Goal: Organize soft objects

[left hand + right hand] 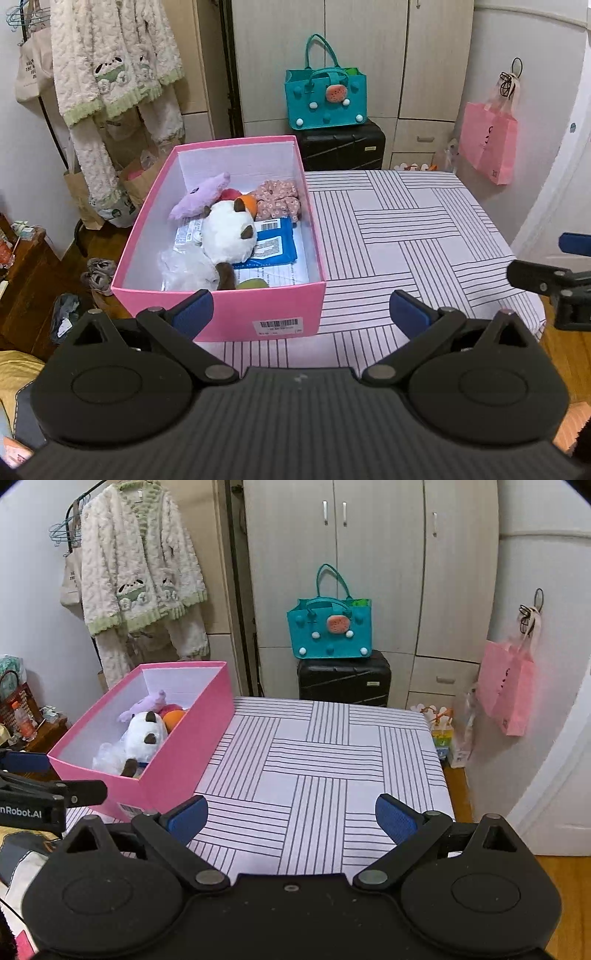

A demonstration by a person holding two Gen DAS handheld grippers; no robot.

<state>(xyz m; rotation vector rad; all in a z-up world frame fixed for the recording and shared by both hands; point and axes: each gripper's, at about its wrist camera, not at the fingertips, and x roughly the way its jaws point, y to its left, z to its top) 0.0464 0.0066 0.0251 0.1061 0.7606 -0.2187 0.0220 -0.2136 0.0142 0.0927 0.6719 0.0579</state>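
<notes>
We see the pink box (221, 306) at frame left on the striped bench (406, 240), soft toys (227, 230) inside. Both grippers, left (299, 314) and right (291, 818), jaws wide, empty. Teal bag (325, 99) on black suitcase (341, 146) behind.

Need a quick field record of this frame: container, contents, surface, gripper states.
container: pink box, lid off, on the left part of the table
contents: white plush, purple plush, floral scrunchie, blue packet, an orange item, papers
surface: striped tablecloth, nothing loose seen on it
left gripper: open, holding nothing, at the box's near wall
right gripper: open, holding nothing, over the cloth
</notes>
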